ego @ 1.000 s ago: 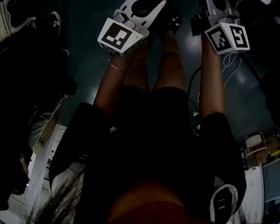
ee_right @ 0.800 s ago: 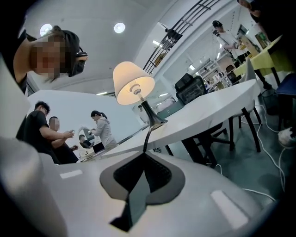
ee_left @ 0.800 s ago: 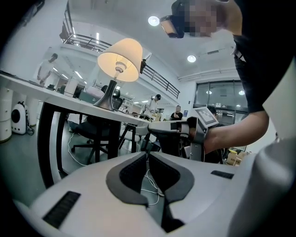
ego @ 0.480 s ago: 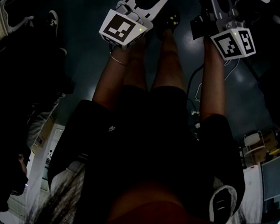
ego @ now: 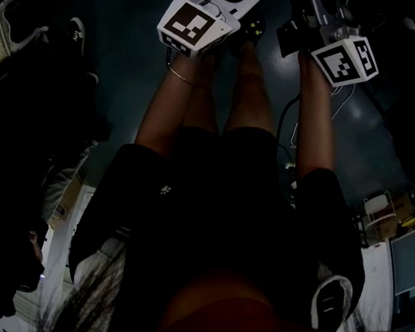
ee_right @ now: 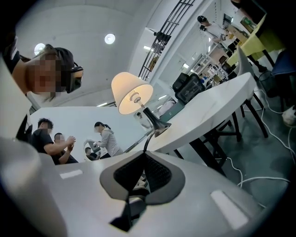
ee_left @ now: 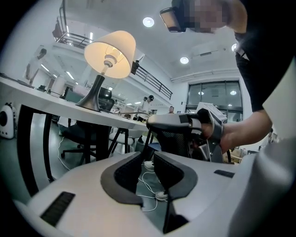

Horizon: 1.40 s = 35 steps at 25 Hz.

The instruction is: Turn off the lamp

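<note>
From the left gripper view, the left claw [ee_left: 147, 159] is released: its two dark pads stand a little apart, with nothing between them. Through the gap show a white cable and a shoe [ee_left: 162, 195] on the floor. The lamp [ee_left: 110, 54] stands upright on the white worktop [ee_left: 41, 95] up and to the left, well apart from this claw, and its cream shade glows. To the right, the person's right hand [ee_left: 236, 134] holds the other tool, next to the back of a black mesh chair [ee_left: 173, 139].

From the right gripper view, the right claw [ee_right: 144, 157] is clenched, its pads meeting at the tips with nothing gripped. The lamp rises above and beyond the tips, lit, on the long white worktop that runs off to the right. Its dark stem flares into a base, and a thin dark cord drops from it behind the claw. Three people [ee_right: 60, 143] are in the background at the left.

The head view is dark. Both forearms reach forward over a dark floor [ego: 130, 59]. The left claw's marker cube [ego: 195, 25] and the right claw's marker cube [ego: 345, 58] show near the top edge.
</note>
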### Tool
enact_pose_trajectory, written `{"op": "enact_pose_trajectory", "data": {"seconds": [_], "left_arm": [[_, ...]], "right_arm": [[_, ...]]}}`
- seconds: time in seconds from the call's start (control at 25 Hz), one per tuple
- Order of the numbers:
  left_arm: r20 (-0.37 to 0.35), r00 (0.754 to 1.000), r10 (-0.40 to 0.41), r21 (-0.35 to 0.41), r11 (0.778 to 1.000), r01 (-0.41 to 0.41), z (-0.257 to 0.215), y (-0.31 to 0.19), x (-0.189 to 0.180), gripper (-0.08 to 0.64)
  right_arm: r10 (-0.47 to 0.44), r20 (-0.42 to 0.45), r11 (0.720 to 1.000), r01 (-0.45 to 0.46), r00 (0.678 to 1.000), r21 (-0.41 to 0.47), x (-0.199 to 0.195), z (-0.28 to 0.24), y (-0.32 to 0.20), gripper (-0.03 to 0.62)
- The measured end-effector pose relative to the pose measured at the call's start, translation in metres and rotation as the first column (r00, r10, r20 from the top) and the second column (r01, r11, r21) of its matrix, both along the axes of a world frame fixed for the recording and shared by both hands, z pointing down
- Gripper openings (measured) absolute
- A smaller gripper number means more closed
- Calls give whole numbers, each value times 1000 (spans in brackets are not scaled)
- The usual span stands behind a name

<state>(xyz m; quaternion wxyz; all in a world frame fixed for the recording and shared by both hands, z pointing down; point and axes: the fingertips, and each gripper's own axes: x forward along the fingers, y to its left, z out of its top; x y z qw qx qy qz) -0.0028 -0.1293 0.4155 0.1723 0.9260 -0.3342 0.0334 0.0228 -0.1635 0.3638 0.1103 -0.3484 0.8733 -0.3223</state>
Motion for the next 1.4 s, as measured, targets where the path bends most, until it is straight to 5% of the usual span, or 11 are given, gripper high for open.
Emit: {"op": "enact_pose_trajectory", "data": {"seconds": [0.4, 0.68, 0.92, 1.16, 1.4], "left_arm": [[9, 1000, 8, -15, 1000, -8, 13, -17, 15, 69], [104, 993, 52, 53, 997, -57, 11, -7, 22, 23], [51, 998, 47, 29, 998, -49, 2, -1, 30, 22], [85, 995, 58, 59, 996, -64, 1, 0, 35, 21], [54, 997, 46, 85, 995, -51, -14, -2, 33, 21]], "right_arm": [[-13, 57, 1000, 14, 998, -18, -1, -1, 0, 8], [9, 17, 1000, -9, 1000, 26, 2, -3, 2, 9], [28, -49, 997, -25, 998, 74, 10, -5, 2, 12], [70, -141, 991, -52, 988, 124, 19, -7, 4, 26], [139, -119, 983, -122, 983, 137, 41, -2, 8, 31]]}}
